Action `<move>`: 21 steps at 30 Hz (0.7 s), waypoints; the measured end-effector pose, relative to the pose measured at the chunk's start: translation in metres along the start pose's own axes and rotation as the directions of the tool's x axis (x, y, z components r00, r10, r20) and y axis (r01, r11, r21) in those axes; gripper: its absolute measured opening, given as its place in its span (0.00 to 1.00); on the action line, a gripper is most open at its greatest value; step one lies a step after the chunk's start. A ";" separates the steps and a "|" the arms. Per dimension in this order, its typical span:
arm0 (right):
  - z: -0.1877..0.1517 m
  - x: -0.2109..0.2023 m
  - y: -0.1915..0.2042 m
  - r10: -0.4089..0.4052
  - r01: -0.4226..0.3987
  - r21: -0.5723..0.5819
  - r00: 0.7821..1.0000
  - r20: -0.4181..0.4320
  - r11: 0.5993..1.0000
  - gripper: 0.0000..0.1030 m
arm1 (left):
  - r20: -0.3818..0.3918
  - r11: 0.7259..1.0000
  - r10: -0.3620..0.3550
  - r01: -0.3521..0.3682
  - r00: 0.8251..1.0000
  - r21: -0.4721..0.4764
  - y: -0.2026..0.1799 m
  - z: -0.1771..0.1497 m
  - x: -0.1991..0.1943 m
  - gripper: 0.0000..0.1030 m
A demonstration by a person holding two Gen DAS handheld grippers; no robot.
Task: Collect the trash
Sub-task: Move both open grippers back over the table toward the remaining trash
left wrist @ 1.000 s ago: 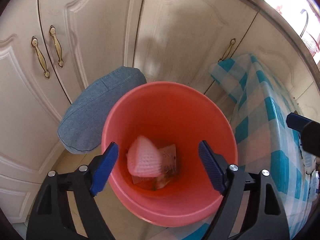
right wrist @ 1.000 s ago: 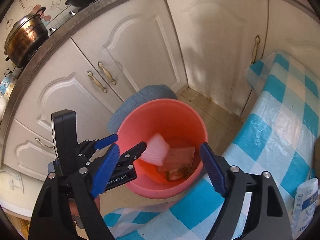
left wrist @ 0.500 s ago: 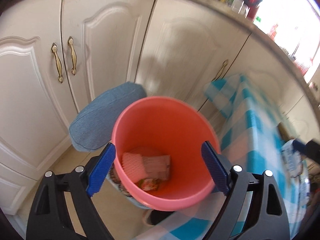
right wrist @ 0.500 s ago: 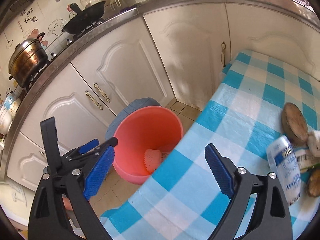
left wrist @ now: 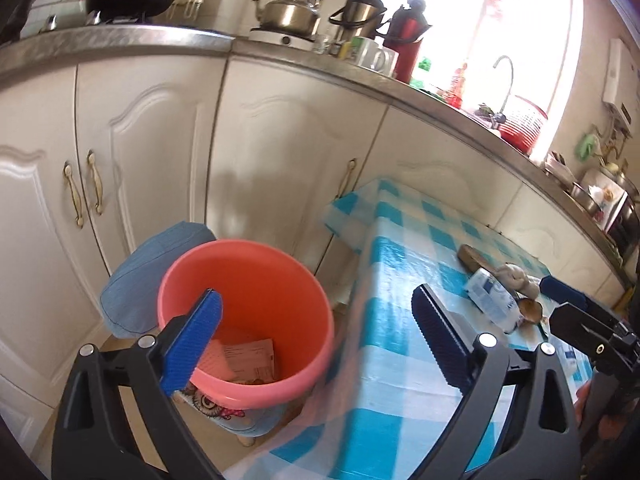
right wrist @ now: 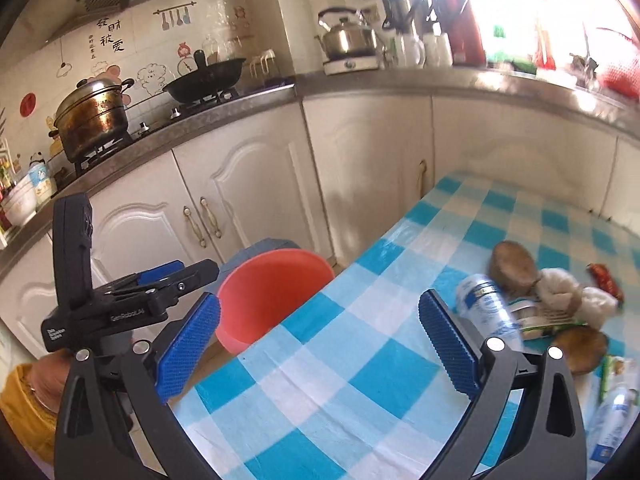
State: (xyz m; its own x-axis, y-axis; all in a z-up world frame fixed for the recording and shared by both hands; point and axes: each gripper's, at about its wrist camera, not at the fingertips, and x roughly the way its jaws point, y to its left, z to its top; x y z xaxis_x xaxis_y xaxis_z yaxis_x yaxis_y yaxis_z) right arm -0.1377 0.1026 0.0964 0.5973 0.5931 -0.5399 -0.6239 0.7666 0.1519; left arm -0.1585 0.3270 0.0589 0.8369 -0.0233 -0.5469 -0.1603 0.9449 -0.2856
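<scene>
- Both grippers have swung up from the bucket toward the table.
- Left gripper and right gripper gape, empty.
- Wrappers lie binned — next, probably, the trash pile.

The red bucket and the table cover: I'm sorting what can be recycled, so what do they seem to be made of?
Red bucket: probably moulded plastic, with a smooth, evenly coloured, slightly glossy wall and a rolled rim.
Table cover: likely thin plastic or oilcloth, with a printed blue-and-white check; in the left wrist view it shows a wet-looking sheen and drapes at the corner.
</scene>
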 end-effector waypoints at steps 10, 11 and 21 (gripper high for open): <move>-0.033 -0.049 -0.021 -0.121 0.121 0.015 0.992 0.042 0.993 0.96 | -0.077 0.991 -0.013 0.024 0.997 0.133 -0.062 -0.013 -0.004 0.94; -0.039 -0.052 -0.023 -0.136 0.136 0.020 0.990 0.043 0.991 0.96 | -0.087 0.990 -0.017 0.029 0.996 0.141 -0.067 -0.016 -0.004 0.94; -0.076 -0.092 -0.051 -0.219 0.214 0.085 0.974 0.058 0.973 0.96 | -0.140 0.971 -0.095 0.123 0.986 0.206 -0.117 -0.037 -0.001 0.94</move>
State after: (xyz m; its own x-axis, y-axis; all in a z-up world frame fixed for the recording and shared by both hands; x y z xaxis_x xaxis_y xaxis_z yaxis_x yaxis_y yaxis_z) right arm -0.1991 -0.0099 0.0760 0.7479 0.4237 -0.5110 -0.4365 0.8939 0.1023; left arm -0.1597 0.2048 0.0634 0.7668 -0.1583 -0.6221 0.0551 0.9818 -0.1818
